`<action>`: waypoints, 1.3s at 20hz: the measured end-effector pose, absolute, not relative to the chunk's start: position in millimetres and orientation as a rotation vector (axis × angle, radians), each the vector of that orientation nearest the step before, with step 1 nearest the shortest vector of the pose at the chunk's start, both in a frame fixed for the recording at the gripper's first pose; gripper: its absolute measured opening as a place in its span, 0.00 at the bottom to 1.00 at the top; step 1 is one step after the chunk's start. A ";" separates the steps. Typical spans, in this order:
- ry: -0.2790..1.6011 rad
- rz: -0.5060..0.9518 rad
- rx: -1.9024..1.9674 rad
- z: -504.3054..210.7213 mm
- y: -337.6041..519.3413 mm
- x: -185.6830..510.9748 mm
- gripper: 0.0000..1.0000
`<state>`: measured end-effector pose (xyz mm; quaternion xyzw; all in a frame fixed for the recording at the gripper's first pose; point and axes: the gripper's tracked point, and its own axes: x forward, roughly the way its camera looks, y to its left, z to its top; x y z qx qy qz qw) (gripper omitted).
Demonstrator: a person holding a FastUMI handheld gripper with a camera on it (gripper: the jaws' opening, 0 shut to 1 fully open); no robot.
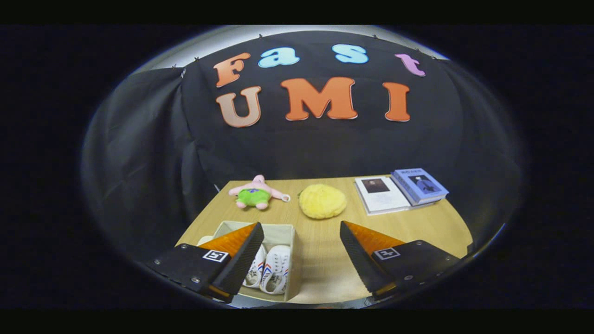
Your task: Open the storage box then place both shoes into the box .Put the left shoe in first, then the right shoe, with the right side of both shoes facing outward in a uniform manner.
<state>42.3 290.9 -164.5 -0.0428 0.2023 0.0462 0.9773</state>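
My gripper [299, 253] fingers stand spread wide, holding nothing, above the table [325, 260]. Both shoes [269, 271] lie side by side inside the open box [291, 250].

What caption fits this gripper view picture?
Open gripper above table; two white shoes in open box.

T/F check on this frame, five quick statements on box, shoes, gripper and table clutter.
1. Both white shoes lie inside the storage box. True.
2. The gripper is shut on a shoe. False: its fingers are spread wide, holding nothing.
3. The box is closed by a lid. False: it is open on top.
4. A yellow sponge lies on the table beyond the fingers. True.
5. The plush toy sits on the books. False: it lies on the table, apart from them.
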 end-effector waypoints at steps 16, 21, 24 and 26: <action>0.221 0.014 -0.060 -62.9 186.3 39.4 0.98; 0.182 -0.038 -0.059 -43.6 147.7 34.7 0.98; 0.161 -0.059 -0.058 -30.9 128.7 32.4 0.98; 0.143 -0.077 -0.063 -22.7 114.1 31.0 0.98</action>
